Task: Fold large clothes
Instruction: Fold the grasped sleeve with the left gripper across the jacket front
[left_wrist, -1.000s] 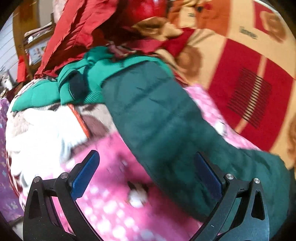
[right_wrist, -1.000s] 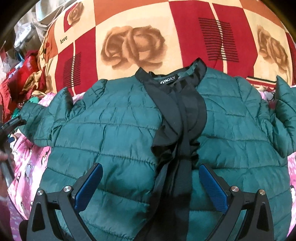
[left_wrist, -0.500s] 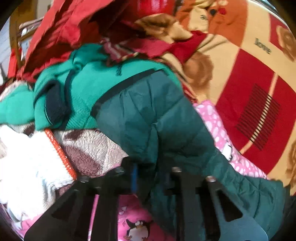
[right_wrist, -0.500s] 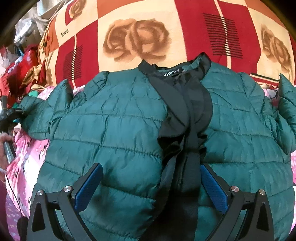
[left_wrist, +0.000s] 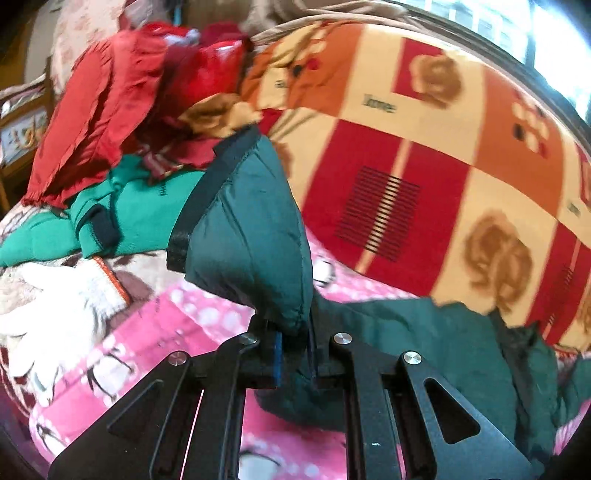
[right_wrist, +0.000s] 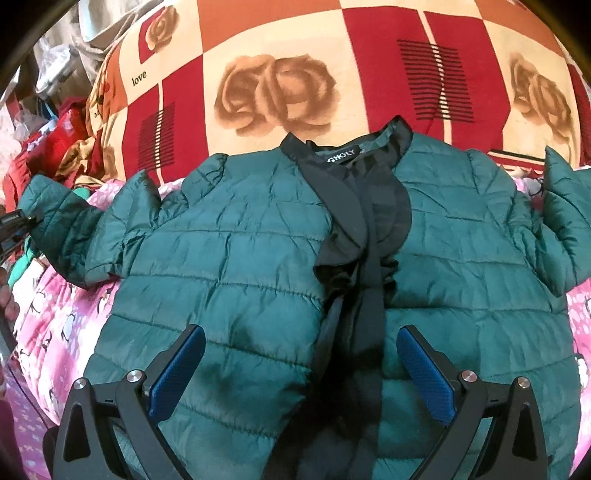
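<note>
"love" on blanket; jacket neck label blurred.

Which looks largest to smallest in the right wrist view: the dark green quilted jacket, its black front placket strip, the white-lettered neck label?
1. Dark green quilted jacket, filling most of the frame.
2. Black front placket strip, running from the collar down the jacket's middle.
3. White-lettered neck label, a small patch inside the collar.

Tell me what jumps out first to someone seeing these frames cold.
A dark green quilted jacket lies spread face up across the middle of the bed, black trim running down its front. The left gripper has its jaws shut on the jacket's sleeve cuff, off to the jacket's left. Behind lies a red and cream rose-print blanket.
</note>
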